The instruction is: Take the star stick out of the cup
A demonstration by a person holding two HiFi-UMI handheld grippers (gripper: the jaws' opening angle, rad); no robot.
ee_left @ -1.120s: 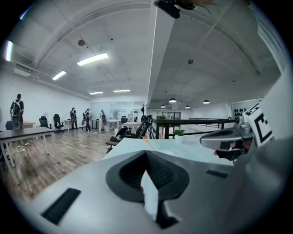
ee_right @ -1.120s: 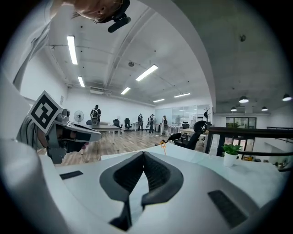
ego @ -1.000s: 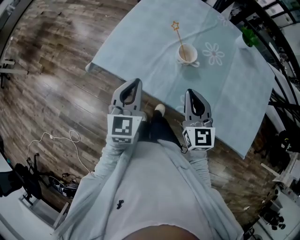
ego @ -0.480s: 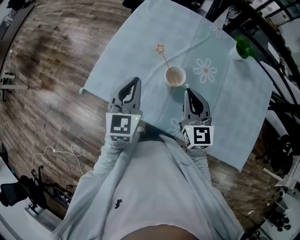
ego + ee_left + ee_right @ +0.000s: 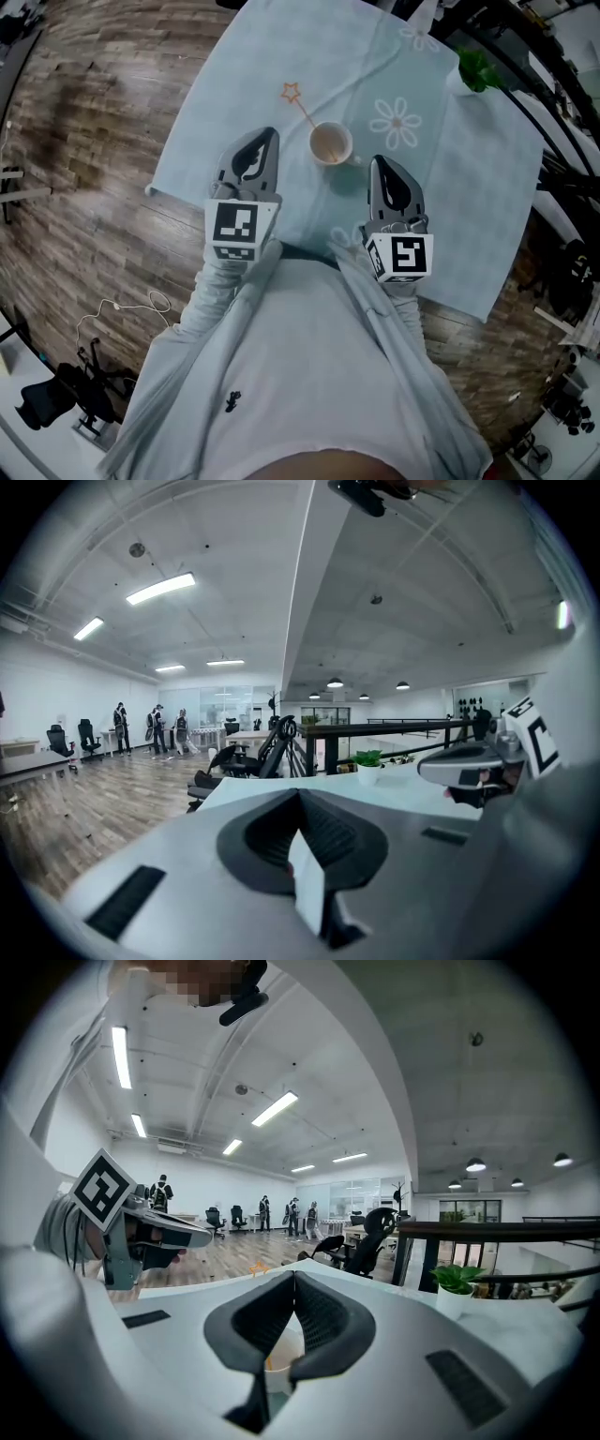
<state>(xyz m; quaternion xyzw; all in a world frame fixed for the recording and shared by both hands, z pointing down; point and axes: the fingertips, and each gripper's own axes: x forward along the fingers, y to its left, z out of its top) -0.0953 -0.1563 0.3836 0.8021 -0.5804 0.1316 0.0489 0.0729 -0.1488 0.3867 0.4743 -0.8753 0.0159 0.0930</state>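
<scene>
A white cup stands on the light blue tablecloth. The star stick leans out of it to the upper left, its orange star at the top end. My left gripper hovers just left of the cup, jaws shut and empty. My right gripper hovers just right of the cup, also shut with nothing in it. In the right gripper view the cup shows low behind the closed jaws, with the star beyond. The left gripper view looks over the table with its gripper shut.
A small green plant in a white pot stands at the table's far right corner. White flower prints mark the cloth. Wooden floor lies to the left. Dark railings and office chairs stand beyond the table.
The cup and star stick have come closer in the head view as I stepped up to the table. Both grippers now flank the cup, still shut.
</scene>
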